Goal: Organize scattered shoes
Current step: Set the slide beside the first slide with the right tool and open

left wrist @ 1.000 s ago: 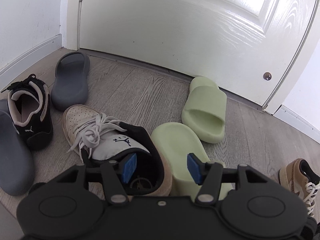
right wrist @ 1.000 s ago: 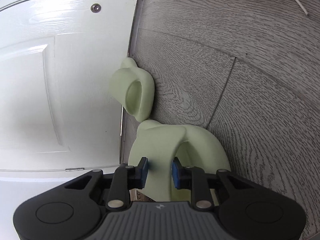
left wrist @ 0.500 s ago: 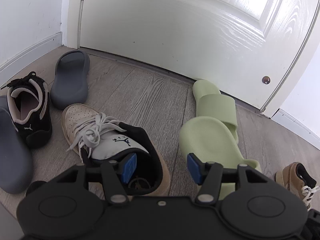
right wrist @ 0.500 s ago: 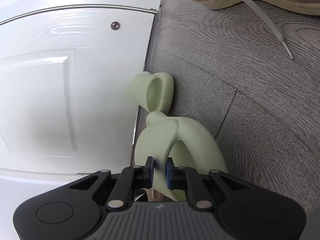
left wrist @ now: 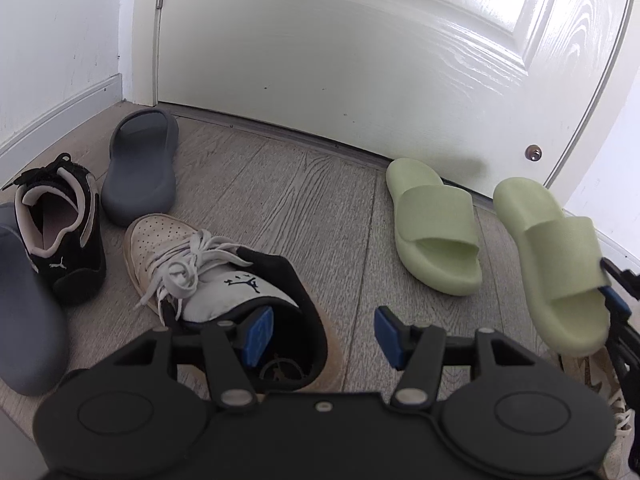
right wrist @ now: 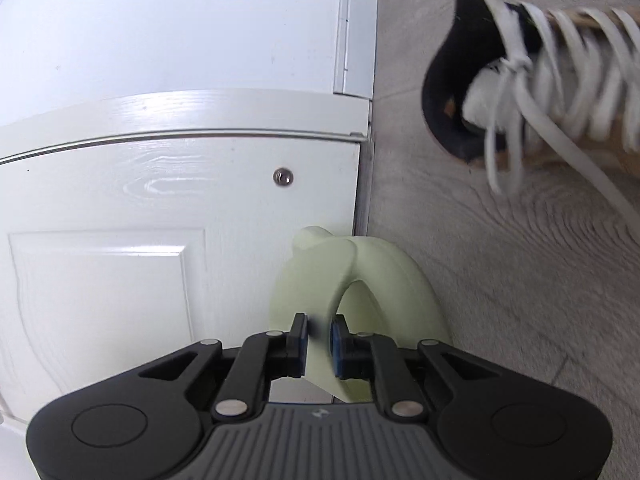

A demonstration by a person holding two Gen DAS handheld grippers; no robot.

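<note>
My right gripper (right wrist: 319, 340) is shut on the strap of a pale green slide (right wrist: 360, 280) and holds it tilted, off the floor. In the left wrist view that held slide (left wrist: 556, 256) hangs to the right of its mate, a second green slide (left wrist: 434, 224) lying flat by the door. My left gripper (left wrist: 324, 334) stands open above the heel opening of a white and tan laced sneaker (left wrist: 192, 264), pressing on nothing. A matching tan sneaker (right wrist: 540, 92) lies on the floor ahead of the right gripper.
A black sneaker (left wrist: 60, 232) and two grey slides (left wrist: 140, 168) (left wrist: 24, 320) lie at the left near the skirting board. The white door (left wrist: 360, 60) closes off the far side. Bare wood floor (left wrist: 280, 200) shows between the sneaker and the green slides.
The right gripper shut on the green slide's strap, lifted it and carried it to the right of its mate. The left gripper stayed still and open.
</note>
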